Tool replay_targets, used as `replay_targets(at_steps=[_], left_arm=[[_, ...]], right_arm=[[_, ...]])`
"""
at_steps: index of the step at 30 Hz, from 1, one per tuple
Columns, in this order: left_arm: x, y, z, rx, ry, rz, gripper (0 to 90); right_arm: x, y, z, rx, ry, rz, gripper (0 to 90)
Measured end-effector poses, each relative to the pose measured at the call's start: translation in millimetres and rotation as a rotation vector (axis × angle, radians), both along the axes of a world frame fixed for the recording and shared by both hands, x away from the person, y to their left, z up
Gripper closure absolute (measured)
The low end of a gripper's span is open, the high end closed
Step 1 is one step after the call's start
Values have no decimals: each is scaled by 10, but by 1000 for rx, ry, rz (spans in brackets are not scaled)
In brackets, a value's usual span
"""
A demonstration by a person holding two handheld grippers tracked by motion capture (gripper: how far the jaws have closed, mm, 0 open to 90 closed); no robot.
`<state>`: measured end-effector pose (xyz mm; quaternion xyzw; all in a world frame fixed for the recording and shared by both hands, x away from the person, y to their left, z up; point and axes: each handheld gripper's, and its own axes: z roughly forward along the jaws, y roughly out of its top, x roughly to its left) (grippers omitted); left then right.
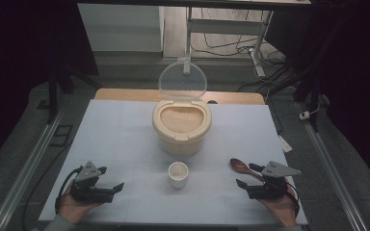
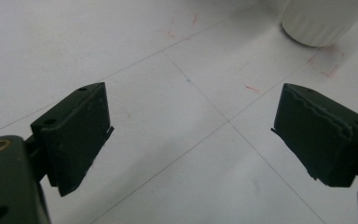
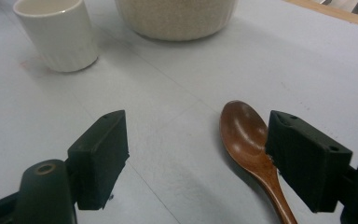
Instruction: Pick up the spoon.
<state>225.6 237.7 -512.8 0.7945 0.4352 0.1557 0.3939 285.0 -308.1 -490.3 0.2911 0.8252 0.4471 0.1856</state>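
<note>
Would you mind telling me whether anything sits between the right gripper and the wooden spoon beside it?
Nothing visible does. The right gripper stands open, and the wooden spoon lies flat on the table, its bowl just inside the right-hand jaw. The cup stands well off.

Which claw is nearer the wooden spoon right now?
Right. The right claw sits open with the wooden spoon beside its jaw, handle running under it. The left claw is open across the table, beyond the cup.
</note>
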Motion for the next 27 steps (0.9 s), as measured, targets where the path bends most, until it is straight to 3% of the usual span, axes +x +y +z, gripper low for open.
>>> replay_targets(at_steps=[21,25,27], left_arm=[[6,-10,-7,0,-3,5,107],[14,-3,-2,-4,-3,2,107],[22,-3,-5,-4,-2,-1,107]], right_arm=[[-14,39,30,-19,6,6,268],[17,61,109,-44,21,15,281],[50,101,239,-73,43,24,290]])
